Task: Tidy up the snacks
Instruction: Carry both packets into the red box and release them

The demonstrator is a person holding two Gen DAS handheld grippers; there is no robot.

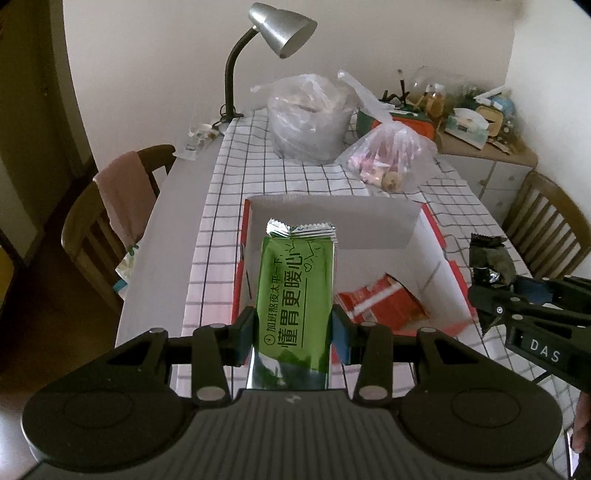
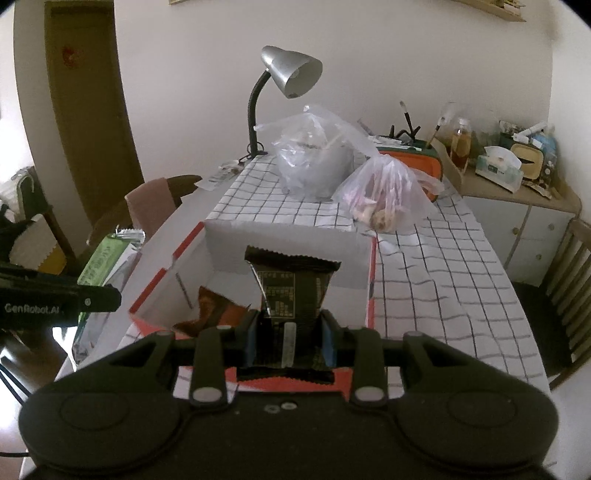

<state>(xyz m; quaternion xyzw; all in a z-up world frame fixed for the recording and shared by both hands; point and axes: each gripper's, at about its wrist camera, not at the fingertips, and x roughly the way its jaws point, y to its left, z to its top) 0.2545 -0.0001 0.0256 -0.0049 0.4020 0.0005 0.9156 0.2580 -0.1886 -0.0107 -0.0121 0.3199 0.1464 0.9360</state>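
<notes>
Table: checked cloth (image 1: pixel 325 177), open box (image 1: pixel 332 221) just past both grippers' fingers.
Left gripper (image 1: pixel 293 328): pinching green packet (image 1: pixel 295 295), probably box-bound.
Right gripper (image 2: pixel 290 332): clamped on black packet (image 2: pixel 291 288), likewise.

Plain pale walls (image 2: pixel 369 55) — a silver gooseneck lamp (image 1: pixel 280 31) at the table's far end, wooden chairs (image 1: pixel 92 229) either side, a cluttered low cabinet (image 2: pixel 524 218) beyond.

Green packet (image 1: pixel 295 295): lower end hidden behind left tool (image 1: pixel 293 332). Sideboard clutter (image 1: pixel 476 114) blurred. Red packet (image 2: pixel 210 310) partly hidden.
</notes>
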